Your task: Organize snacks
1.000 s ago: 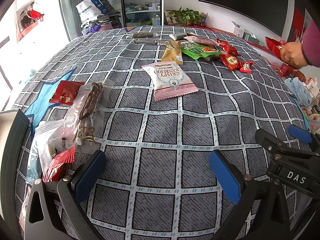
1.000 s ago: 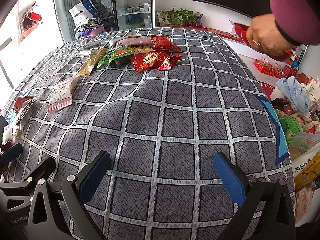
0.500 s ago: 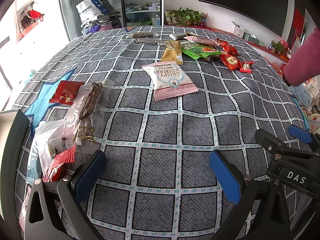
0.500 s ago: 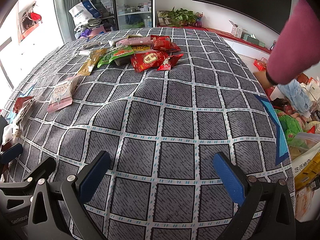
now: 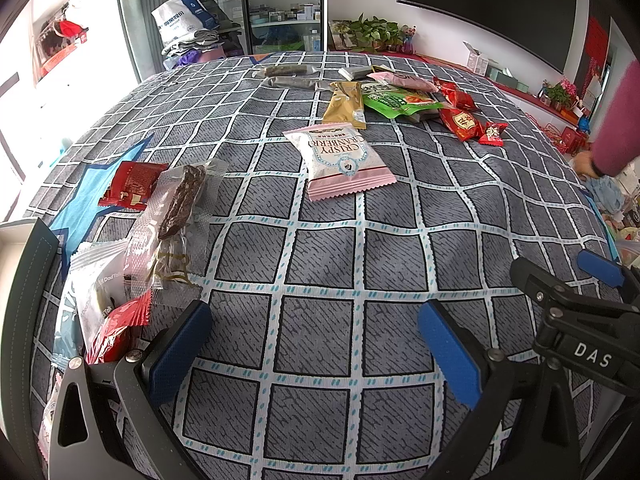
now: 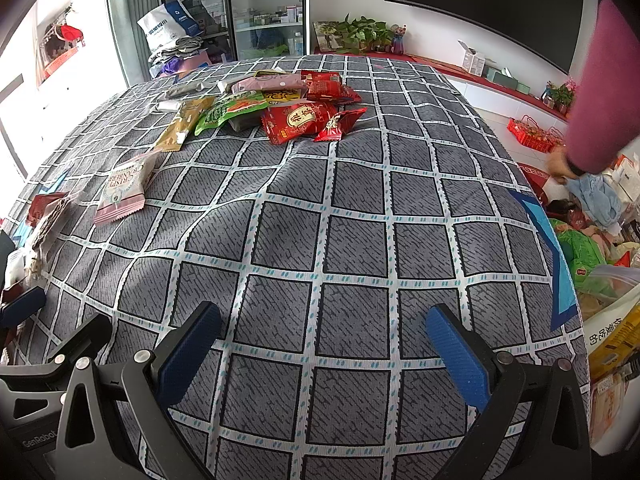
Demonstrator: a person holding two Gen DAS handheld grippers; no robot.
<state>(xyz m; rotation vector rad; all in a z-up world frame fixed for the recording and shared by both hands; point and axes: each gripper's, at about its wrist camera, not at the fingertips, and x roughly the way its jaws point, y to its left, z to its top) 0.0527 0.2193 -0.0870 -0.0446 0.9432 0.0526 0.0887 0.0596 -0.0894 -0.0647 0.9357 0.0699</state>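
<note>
Snack packets lie scattered on a grey checked tablecloth [image 5: 328, 248]. A pink cranberry crisp packet [image 5: 340, 160] sits mid-table, with gold [image 5: 346, 104], green [image 5: 394, 100] and red [image 5: 460, 122] packets behind it. At the left edge lie a clear-wrapped dark bar [image 5: 180, 200] and red wrappers [image 5: 130, 184]. In the right wrist view the red packets [image 6: 300, 120] and green packet [image 6: 230, 112] sit far ahead. My left gripper [image 5: 316, 344] and right gripper [image 6: 322, 346] both stand open and hold nothing, low over bare cloth near the front edge.
A person's arm in a magenta sleeve [image 6: 600, 92] reaches down past the table's right side toward a pale blue cloth [image 6: 596, 200]. Bags and boxes [image 6: 608, 320] crowd the floor at right. Glass cabinets [image 5: 280, 4] stand behind the table.
The person's hand, held up beside the table holding something red a second ago, has dropped low to the clutter at right. Neither gripper nor any snack has moved.
</note>
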